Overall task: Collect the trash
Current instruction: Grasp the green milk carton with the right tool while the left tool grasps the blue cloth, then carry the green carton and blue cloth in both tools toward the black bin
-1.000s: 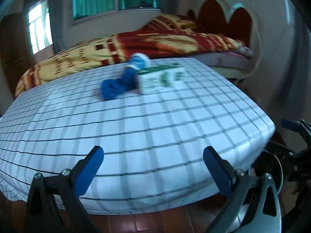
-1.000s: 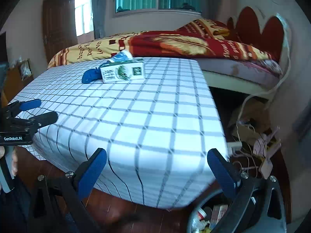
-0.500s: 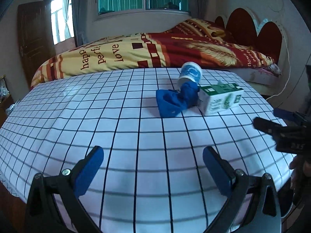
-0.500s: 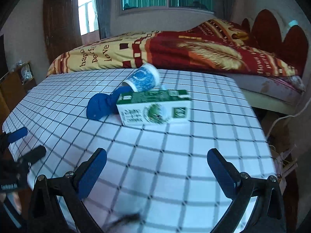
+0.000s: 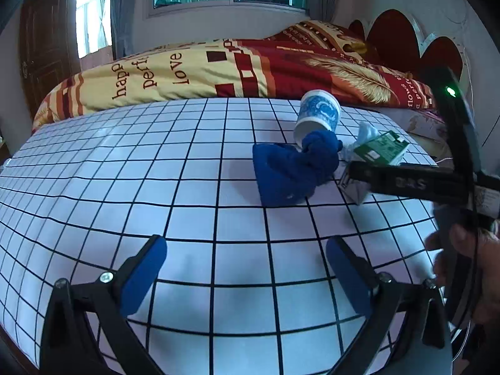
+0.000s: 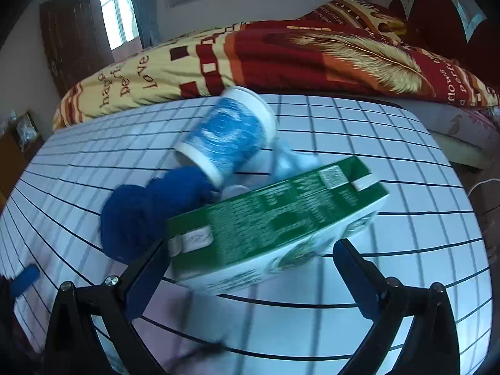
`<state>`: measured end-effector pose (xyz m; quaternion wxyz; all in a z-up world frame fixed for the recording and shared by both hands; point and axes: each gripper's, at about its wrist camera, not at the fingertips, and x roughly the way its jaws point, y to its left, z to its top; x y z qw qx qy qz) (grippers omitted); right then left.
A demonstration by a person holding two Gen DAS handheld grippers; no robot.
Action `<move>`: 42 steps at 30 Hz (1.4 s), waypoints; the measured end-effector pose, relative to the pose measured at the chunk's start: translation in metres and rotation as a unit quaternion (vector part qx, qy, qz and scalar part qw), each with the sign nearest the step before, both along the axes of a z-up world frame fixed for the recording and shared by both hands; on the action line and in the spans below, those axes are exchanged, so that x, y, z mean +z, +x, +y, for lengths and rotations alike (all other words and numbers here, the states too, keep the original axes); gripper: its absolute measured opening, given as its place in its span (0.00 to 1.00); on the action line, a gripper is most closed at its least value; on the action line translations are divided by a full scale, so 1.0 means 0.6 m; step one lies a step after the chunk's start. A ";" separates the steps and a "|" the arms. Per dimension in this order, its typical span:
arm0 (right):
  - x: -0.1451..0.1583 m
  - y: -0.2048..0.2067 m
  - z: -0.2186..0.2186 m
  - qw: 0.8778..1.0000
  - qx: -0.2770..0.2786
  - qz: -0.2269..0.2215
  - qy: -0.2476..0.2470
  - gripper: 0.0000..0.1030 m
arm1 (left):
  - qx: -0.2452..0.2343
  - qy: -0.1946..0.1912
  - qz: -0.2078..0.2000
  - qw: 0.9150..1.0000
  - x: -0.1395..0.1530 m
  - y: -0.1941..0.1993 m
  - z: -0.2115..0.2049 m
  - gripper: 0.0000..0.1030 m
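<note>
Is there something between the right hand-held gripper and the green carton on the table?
Nothing visible. The right hand-held gripper is open, and the green carton lies just ahead of its fingers. The blue cloth and paper cup lie behind the carton.

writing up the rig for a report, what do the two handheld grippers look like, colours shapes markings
Both share one build: black angular frames with silver screws, ending in two flat blue-padded fingers, as on the left gripper and the right gripper. The left wrist view also shows the right gripper from the side, a black body with pale lettering too blurred to read, a small green light and a thin black cable.
</note>
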<state>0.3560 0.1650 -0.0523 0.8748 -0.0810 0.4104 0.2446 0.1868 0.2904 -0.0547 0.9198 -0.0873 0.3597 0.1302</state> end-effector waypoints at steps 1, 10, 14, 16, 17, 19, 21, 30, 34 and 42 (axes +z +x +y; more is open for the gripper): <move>0.000 0.000 -0.019 1.000 -0.004 -0.005 -0.006 1.00 | 0.000 -0.002 0.001 1.000 -0.001 0.002 0.000 0.99; 0.008 0.008 -0.183 0.997 -0.070 -0.009 -0.011 1.00 | -0.024 -0.003 -0.005 1.000 0.006 0.026 -0.034 0.99; 0.022 0.006 -0.149 0.999 -0.032 -0.005 0.017 1.00 | -0.029 -0.002 0.001 1.000 0.010 0.051 -0.044 0.96; 0.022 0.025 -0.135 0.999 -0.043 -0.004 0.010 1.00 | -0.029 -0.005 0.001 1.000 0.015 0.068 -0.043 0.95; 0.022 0.034 -0.131 0.999 -0.048 -0.004 0.005 1.00 | -0.031 -0.005 0.004 0.999 0.016 0.085 -0.042 0.95; 0.016 0.057 -0.126 0.999 -0.052 0.005 -0.006 0.99 | -0.037 -0.002 0.012 0.999 0.016 0.113 -0.042 0.95; 0.011 0.076 -0.126 0.999 -0.049 0.006 -0.014 0.92 | -0.038 -0.001 0.023 0.999 0.013 0.136 -0.041 0.95; 0.003 0.101 -0.148 0.999 -0.048 0.023 -0.013 0.48 | -0.042 -0.027 0.056 0.997 -0.003 0.209 -0.023 0.87; 0.000 0.093 -0.156 0.998 -0.053 0.026 -0.017 0.44 | -0.052 -0.043 0.071 0.995 -0.020 0.225 -0.024 0.58; 0.026 0.043 -0.193 1.000 -0.027 -0.009 -0.008 0.41 | -0.059 -0.047 0.039 0.996 0.002 0.164 -0.038 0.39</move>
